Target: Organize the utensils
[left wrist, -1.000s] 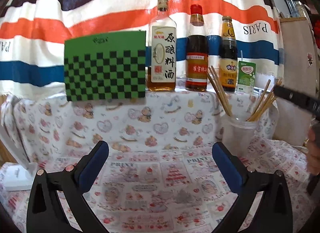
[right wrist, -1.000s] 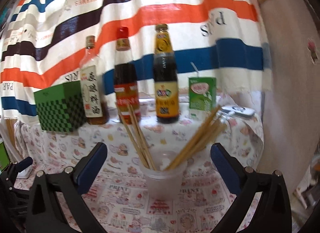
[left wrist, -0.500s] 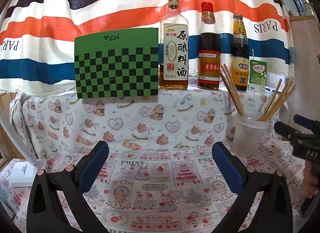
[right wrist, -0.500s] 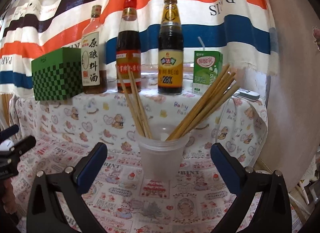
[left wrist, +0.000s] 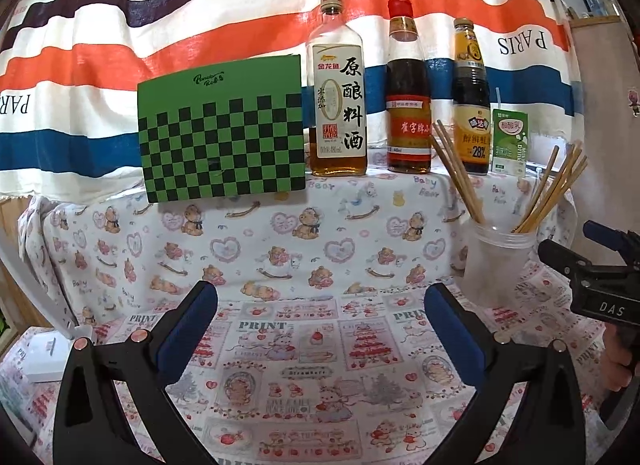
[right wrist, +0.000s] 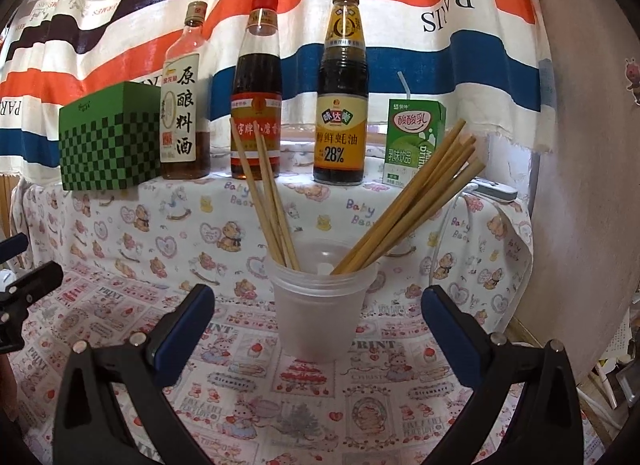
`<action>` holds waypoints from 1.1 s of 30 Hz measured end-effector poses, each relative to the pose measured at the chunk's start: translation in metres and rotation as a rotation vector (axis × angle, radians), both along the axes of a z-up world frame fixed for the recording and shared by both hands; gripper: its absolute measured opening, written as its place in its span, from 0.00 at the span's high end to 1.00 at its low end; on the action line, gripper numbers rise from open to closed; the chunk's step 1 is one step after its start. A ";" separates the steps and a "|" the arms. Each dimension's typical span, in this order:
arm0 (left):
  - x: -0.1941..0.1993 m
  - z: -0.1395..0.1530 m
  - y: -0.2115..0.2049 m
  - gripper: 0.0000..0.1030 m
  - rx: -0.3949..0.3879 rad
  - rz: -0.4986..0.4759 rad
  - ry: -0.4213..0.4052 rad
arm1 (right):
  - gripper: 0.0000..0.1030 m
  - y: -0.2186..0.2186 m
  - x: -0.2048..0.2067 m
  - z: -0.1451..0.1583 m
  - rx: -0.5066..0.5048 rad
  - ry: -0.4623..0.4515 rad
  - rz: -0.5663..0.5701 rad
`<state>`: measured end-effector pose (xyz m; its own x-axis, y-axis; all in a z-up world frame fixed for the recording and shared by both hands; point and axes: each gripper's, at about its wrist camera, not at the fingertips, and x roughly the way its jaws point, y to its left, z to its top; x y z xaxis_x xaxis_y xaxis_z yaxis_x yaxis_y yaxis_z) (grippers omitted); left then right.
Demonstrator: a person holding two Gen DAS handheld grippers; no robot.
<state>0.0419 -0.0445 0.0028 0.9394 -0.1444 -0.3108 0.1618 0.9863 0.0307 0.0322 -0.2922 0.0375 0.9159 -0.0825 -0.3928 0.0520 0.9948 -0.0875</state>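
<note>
Striped cloth (right wrist: pixel 360 5) is hanging behind | table (right wrist: pixel 320 405) is carrying clear cup (right wrist: pixel 320 305) | chopsticks (right wrist: pixel 416 201) are standing inside, leaning in two bunches, thick ends up and outward | right hand-held gripper (right wrist: pixel 318 317) is framing the cup, wide open, likely to grasp | left hand-held gripper (left wrist: pixel 320 317) is open, empty.

I count three bottles (right wrist: pixel 260 85), one drink carton (right wrist: pixel 412 141), one green checked box (right wrist: pixel 108 141), one plastic cup (right wrist: pixel 322 305), and roughly nine chopsticks (right wrist: pixel 412 201).

Two low, near views, perhaps level, sharing cup (left wrist: pixel 498 261).
</note>
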 end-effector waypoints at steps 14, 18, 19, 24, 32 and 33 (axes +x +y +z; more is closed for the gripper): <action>0.001 -0.001 0.004 0.00 -0.004 0.013 0.004 | 0.00 0.004 -0.002 0.000 -0.010 -0.007 0.003; 0.001 -0.001 0.005 0.00 -0.009 0.020 0.007 | 0.00 0.005 -0.001 0.000 -0.011 -0.003 0.013; 0.001 -0.001 0.005 0.00 -0.012 0.022 0.008 | 0.00 0.005 -0.001 0.000 -0.011 -0.002 0.013; 0.002 0.000 0.006 0.00 -0.012 0.025 0.009 | 0.00 0.004 -0.001 0.000 -0.009 -0.001 0.010; 0.001 0.000 0.006 0.00 -0.013 0.030 0.010 | 0.00 0.004 -0.001 0.000 -0.009 0.002 0.012; 0.001 0.000 0.006 0.00 -0.013 0.030 0.011 | 0.00 0.005 -0.001 0.000 -0.009 0.003 0.012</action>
<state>0.0433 -0.0385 0.0028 0.9400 -0.1198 -0.3194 0.1319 0.9911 0.0166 0.0311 -0.2876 0.0377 0.9156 -0.0754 -0.3949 0.0402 0.9945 -0.0965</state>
